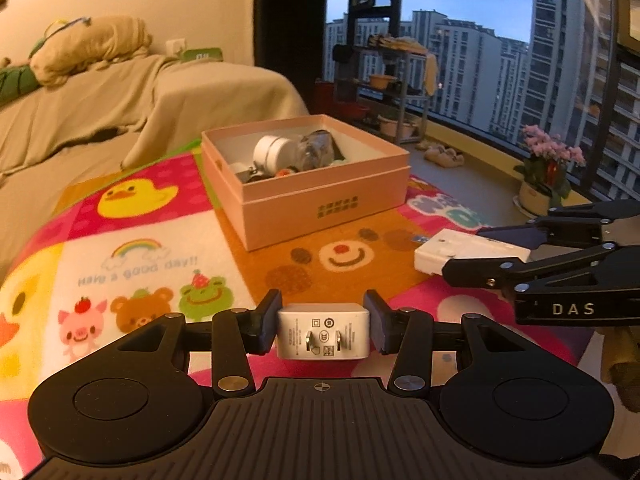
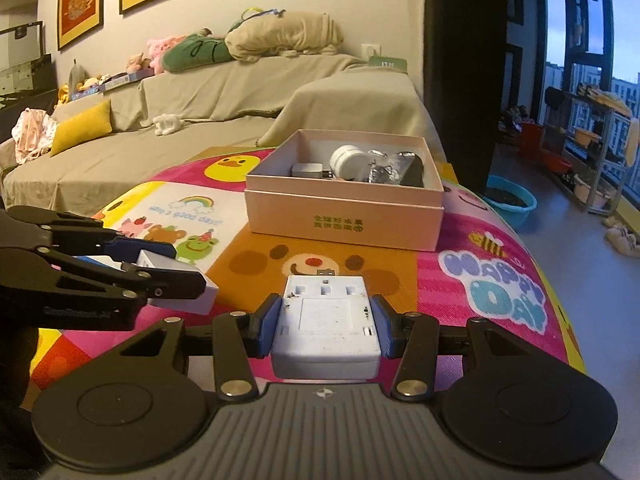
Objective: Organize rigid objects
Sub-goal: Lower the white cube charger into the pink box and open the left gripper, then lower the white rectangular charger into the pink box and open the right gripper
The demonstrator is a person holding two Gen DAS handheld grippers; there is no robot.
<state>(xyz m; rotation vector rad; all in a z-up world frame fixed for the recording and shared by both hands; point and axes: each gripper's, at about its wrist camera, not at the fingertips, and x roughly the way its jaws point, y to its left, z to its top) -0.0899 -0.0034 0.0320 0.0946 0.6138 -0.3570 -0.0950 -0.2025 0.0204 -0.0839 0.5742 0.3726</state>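
Note:
My left gripper [image 1: 323, 326] is shut on a white plug charger [image 1: 323, 331], its prongs facing the camera, held over the cartoon mat. My right gripper [image 2: 325, 325] is shut on a flat white socket adapter [image 2: 326, 330]. The left wrist view shows the right gripper [image 1: 460, 252] at the right holding that adapter [image 1: 460, 255]. The right wrist view shows the left gripper [image 2: 192, 270] at the left with the charger [image 2: 182, 298]. A pink open box [image 1: 316, 210] [image 2: 344, 220] stands ahead on the mat, holding a white jar [image 1: 274, 152] [image 2: 347, 161], a shiny wrapped item [image 1: 316, 151] and other small things.
The colourful cartoon mat [image 1: 132, 248] covers the table. A beige covered sofa [image 2: 200, 96] runs behind it. A flower pot [image 1: 540, 196] and a shelf rack [image 1: 392, 84] stand by the window. A blue basin [image 2: 510, 200] sits on the floor at the right.

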